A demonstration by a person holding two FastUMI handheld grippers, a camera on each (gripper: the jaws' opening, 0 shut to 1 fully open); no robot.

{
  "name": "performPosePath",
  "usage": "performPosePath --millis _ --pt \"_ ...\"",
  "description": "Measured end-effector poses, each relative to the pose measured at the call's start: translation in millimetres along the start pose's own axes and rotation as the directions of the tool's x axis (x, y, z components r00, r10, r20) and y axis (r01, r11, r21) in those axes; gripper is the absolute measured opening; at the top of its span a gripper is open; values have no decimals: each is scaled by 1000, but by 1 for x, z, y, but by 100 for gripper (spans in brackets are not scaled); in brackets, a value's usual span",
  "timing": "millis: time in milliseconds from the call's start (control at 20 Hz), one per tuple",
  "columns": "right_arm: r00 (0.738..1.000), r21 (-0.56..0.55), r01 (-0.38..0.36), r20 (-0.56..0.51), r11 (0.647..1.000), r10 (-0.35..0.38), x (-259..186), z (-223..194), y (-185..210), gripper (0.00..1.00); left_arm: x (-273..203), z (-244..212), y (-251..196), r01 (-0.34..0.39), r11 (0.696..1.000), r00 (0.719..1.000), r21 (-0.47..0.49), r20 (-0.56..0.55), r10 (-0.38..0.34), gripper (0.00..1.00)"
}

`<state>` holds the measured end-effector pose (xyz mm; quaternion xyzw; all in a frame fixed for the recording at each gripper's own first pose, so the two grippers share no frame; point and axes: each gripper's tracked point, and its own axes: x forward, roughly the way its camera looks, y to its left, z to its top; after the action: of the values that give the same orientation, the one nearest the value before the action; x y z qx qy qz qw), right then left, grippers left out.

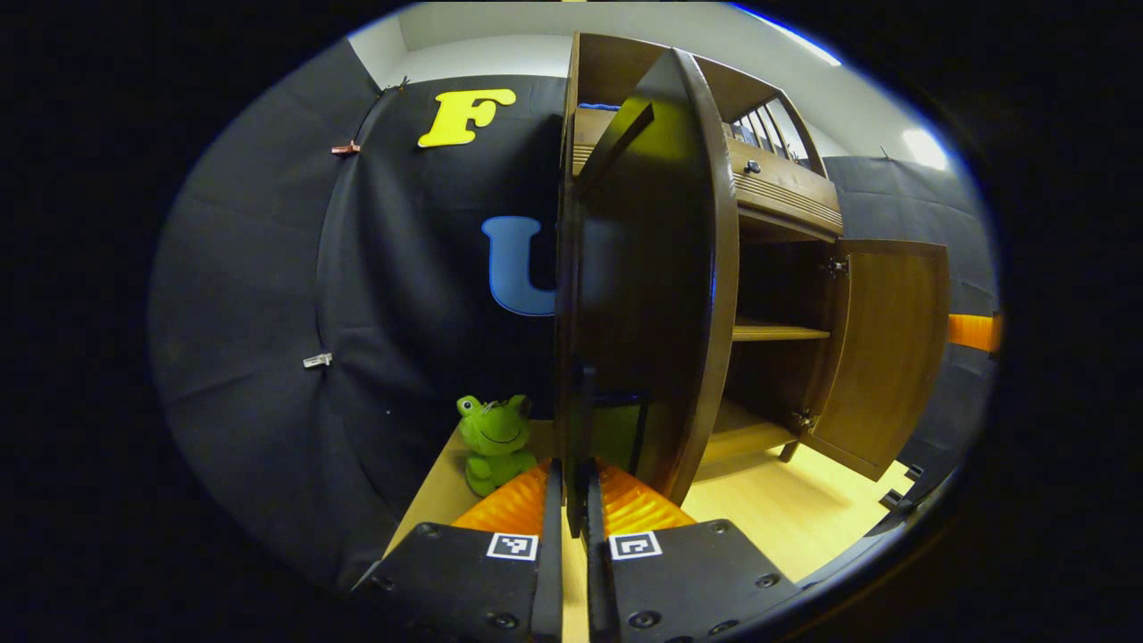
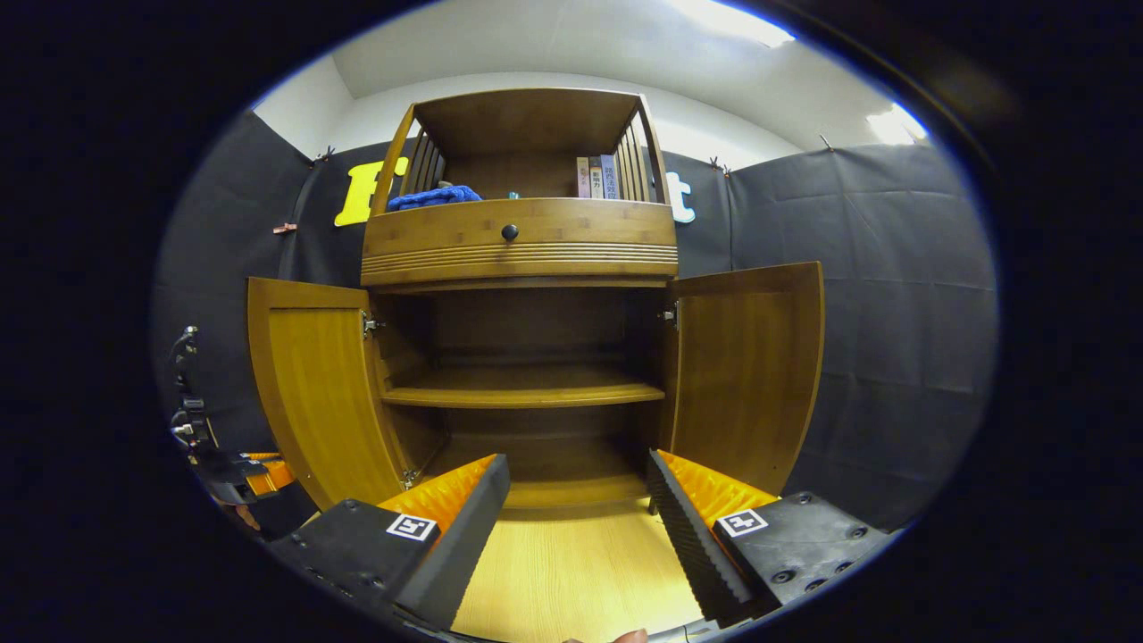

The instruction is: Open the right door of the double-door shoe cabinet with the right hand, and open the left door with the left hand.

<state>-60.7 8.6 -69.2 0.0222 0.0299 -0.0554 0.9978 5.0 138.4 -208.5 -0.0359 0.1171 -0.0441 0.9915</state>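
The wooden shoe cabinet [image 2: 522, 246] stands with both lower doors swung wide. In the right gripper view the left door [image 2: 317, 402] and the right door [image 2: 750, 371] flank a bare shelf [image 2: 527, 393]. My right gripper [image 2: 576, 500] is open in front of the cabinet's floor and holds nothing. In the left gripper view the left door [image 1: 652, 295] stands edge-on close ahead, and my left gripper [image 1: 576, 469] is shut on a thin dark upright handle [image 1: 580, 420] at its lower edge. The right door [image 1: 884, 348] hangs open beyond. The left gripper [image 2: 214, 460] also shows beside the left door's outer face.
A green frog toy [image 1: 494, 442] sits on the light wooden floor [image 2: 571, 572] left of the cabinet. Above the doors are a drawer with a black knob [image 2: 510, 232], a blue cloth [image 2: 435, 196] and some books [image 2: 598, 177]. Black cloth walls close in the booth.
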Motion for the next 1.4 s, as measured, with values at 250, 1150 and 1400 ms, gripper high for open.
performPosePath --millis 250,1150,1400 --pt "999 10 -25 -25 1000 25 11 -10 -6 94 -27 4 -3 -46 998 999 34 3 46 35" --pt "993 42 -114 -36 993 115 32 -7 -72 94 -61 61 -147 -45 998 996 49 74 41 93" --pt "990 83 -124 -52 989 129 32 -12 -98 94 -44 75 -193 -41 998 995 42 89 37 94"
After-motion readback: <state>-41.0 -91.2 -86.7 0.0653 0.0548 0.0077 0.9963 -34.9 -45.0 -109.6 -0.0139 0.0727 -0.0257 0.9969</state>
